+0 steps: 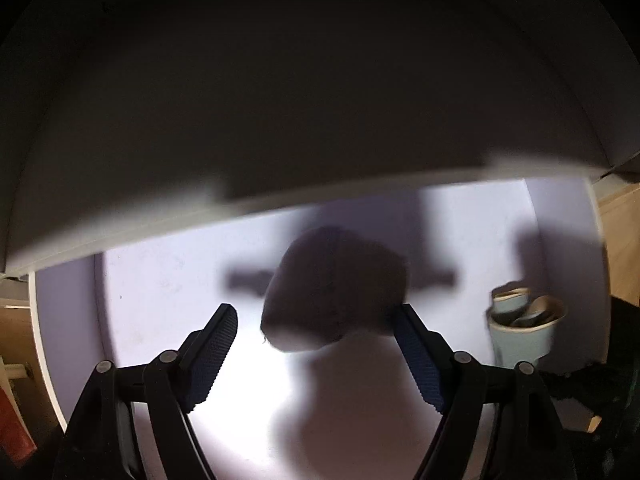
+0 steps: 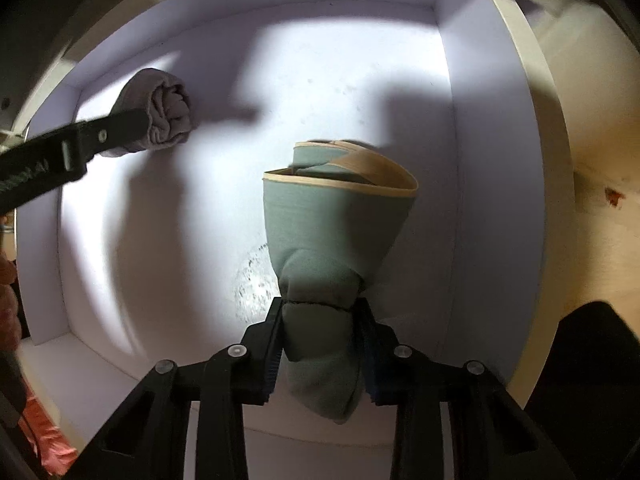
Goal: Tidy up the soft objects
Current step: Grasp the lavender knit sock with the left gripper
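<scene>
Right gripper (image 2: 320,320) clamped tight on the rolled sage-green garment with tan trim (image 2: 336,232), hanging over the right half of the white drawer (image 2: 472,160), close to its right wall. Left gripper (image 1: 314,340) spread wide around the rolled grey-brown cloth bundle (image 1: 336,288); right pad touching, left pad clear. Bare drawer floor lies open between the two rolls.

Left of right fingers (image 2: 320,344): bare white drawer floor (image 2: 168,240) lay open.
Far left: grey roll (image 2: 166,114) sat by the left fingers (image 1: 316,344).
Right: drawer wall (image 2: 480,200) stood near.
Ahead: green roll (image 2: 340,216) blocked passage.
</scene>
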Demonstrator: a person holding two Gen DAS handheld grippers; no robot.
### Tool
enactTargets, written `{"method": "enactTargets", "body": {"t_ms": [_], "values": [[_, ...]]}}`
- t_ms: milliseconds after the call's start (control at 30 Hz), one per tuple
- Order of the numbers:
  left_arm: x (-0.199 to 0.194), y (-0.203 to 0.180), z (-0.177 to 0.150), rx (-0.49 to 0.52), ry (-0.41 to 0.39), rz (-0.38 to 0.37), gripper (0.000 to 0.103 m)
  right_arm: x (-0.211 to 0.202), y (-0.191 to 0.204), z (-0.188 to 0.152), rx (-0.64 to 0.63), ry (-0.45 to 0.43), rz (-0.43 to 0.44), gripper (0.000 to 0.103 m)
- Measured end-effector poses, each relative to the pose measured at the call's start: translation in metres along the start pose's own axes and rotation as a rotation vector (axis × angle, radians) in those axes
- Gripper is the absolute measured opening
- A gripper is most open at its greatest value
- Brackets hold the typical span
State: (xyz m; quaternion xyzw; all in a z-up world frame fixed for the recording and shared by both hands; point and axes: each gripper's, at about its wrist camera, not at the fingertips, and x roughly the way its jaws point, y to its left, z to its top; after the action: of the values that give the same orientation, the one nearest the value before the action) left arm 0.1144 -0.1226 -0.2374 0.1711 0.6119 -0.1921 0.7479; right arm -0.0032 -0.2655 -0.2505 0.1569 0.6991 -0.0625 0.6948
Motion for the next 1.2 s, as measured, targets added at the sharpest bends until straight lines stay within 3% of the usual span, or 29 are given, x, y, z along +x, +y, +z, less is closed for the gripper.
{"method": "enactTargets", "body": {"t_ms": [200,433,567,767,933,1067,1200], "values": [[0.009,0.015,-0.025,-0.012,0.041,-0.026,0.074,-0.005,-0.005,-0.003,0.029,0.011,0.015,0.031],[0.017,0.030,-0.059,-0.047,0.059,-0.045,0.073,-0.011,-0.018,-0.014,0.111,0.028,0.075,0.031],[0.007,0.028,-0.049,-0.085,0.007,-0.105,0.075,-0.017,-0.017,-0.017,0.125,0.021,0.090,0.031],[-0.007,0.008,-0.016,-0.045,-0.075,-0.077,0.081,-0.026,-0.010,-0.019,0.125,0.001,0.106,0.031],[0.005,-0.008,0.003,0.021,-0.047,-0.024,0.082,-0.037,-0.024,-0.029,0.128,-0.013,0.118,0.032],[0.012,-0.009,0.002,0.038,-0.022,-0.038,0.081,-0.040,-0.022,-0.030,0.113,-0.019,0.078,0.031],[0.016,0.003,-0.007,0.030,0.006,-0.054,0.074,-0.046,-0.021,-0.030,0.083,-0.040,0.032,0.031]]}}
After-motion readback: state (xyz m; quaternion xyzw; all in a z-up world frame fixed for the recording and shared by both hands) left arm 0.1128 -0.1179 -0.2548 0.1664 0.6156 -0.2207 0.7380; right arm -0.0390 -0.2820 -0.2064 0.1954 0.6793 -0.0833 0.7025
